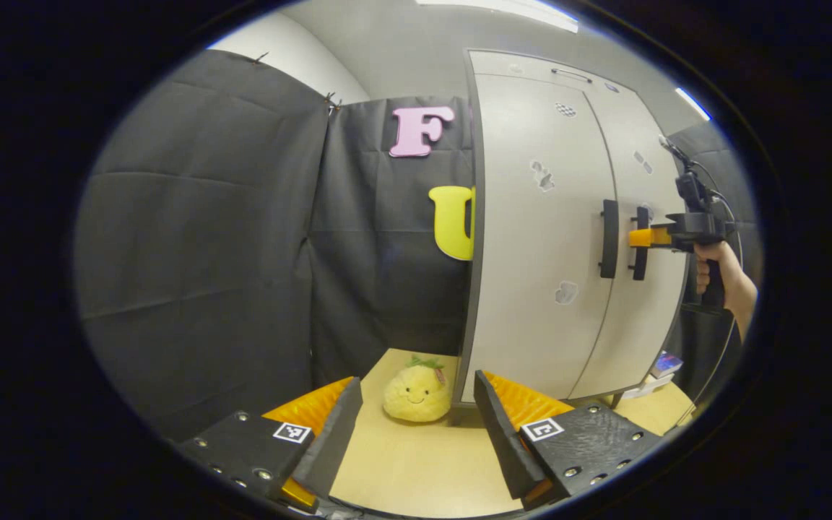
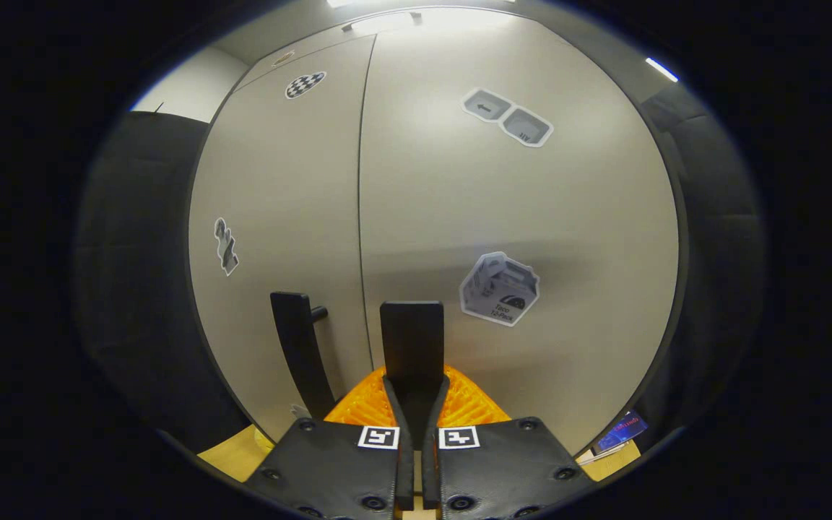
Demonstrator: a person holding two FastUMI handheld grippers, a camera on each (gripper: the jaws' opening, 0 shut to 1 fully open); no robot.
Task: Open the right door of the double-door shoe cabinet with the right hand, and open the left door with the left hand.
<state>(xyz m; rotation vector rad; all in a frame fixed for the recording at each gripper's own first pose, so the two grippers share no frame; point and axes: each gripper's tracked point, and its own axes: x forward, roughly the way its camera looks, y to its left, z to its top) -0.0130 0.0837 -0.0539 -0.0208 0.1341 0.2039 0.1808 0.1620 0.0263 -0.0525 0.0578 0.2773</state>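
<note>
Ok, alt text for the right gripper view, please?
The right gripper has its fingers closed on the right door's black handle of a pale cabinet, both doors shut. The left handle stands free beside it, and stickers dot the doors.

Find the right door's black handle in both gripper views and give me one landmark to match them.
Left gripper view: the right door handle is right of centre, the farther of two black bars, with the right gripper closed on it.
Right gripper view: bottom centre, clamped upright between the gripper's own fingers.
Shared landmark: the left door handle, just across the door seam.
</note>
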